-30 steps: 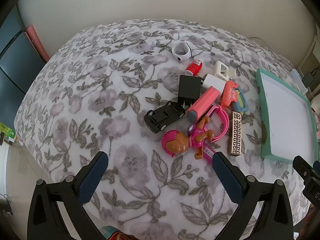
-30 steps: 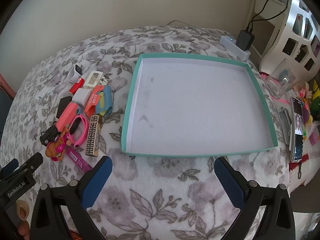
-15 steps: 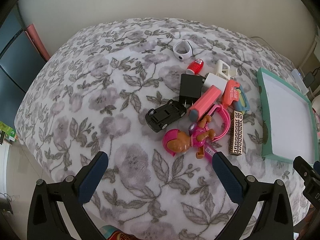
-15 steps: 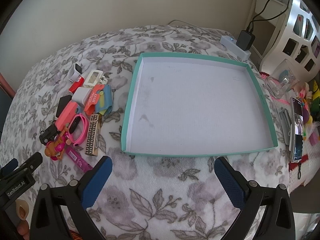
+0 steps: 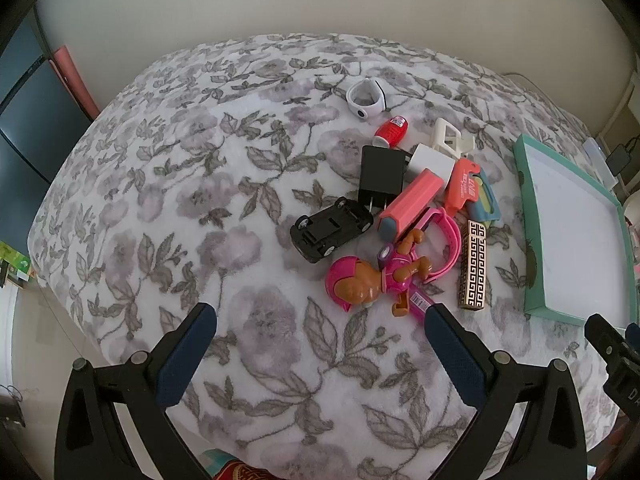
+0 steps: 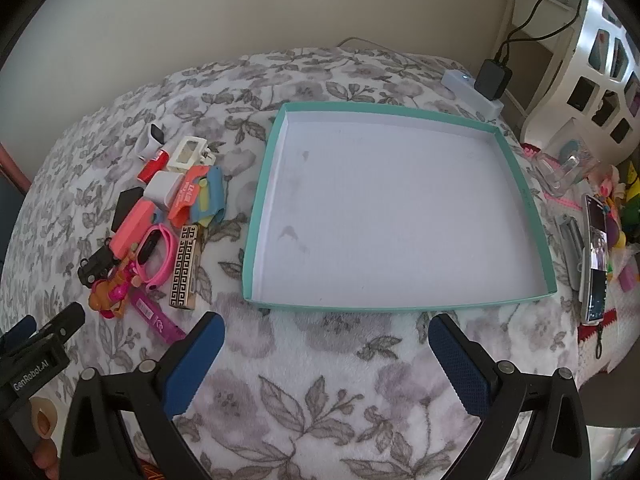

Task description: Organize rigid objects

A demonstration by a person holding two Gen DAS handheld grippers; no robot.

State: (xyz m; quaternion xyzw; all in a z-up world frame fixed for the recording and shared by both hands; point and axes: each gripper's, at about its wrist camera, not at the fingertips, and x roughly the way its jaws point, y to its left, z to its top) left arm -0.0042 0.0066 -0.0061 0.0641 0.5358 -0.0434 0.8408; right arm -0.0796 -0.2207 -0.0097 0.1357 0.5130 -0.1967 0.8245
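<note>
- My left gripper (image 5: 320,334) hangs above the floral blanket (image 5: 180,184) with its blue-padded fingers spread wide apart and nothing between them.
- My right gripper (image 6: 326,350) is also wide apart and empty, poised just in front of the near wall of the teal tray (image 6: 256,216).
- The tray's white floor is bare apart from a few faint smudges; nothing has been put in it, so I judge the sorting has not begun.
- All the objects lie in one heap on the blanket, just to the left of the tray.
- Nearest my left gripper is a pink toy dog figure (image 5: 368,280), lying partly on a pink watch strap (image 5: 444,240).
- Beside it sits a black toy car (image 5: 330,232) on its roof, wheels up.
- A coral-pink case (image 5: 410,204) leans across a black plug adapter (image 5: 382,178).
- A gold-and-black patterned bar (image 5: 474,266) lies closest to the tray.
- Further back are a white charger block (image 5: 430,162), an orange-and-blue toy (image 5: 472,192), a small red bottle (image 5: 394,130), a white frame-shaped piece (image 5: 450,138) and a white ring-shaped piece (image 5: 366,96), the last a little apart.
- Everything in the heap is left to move, as I judge it.
</note>
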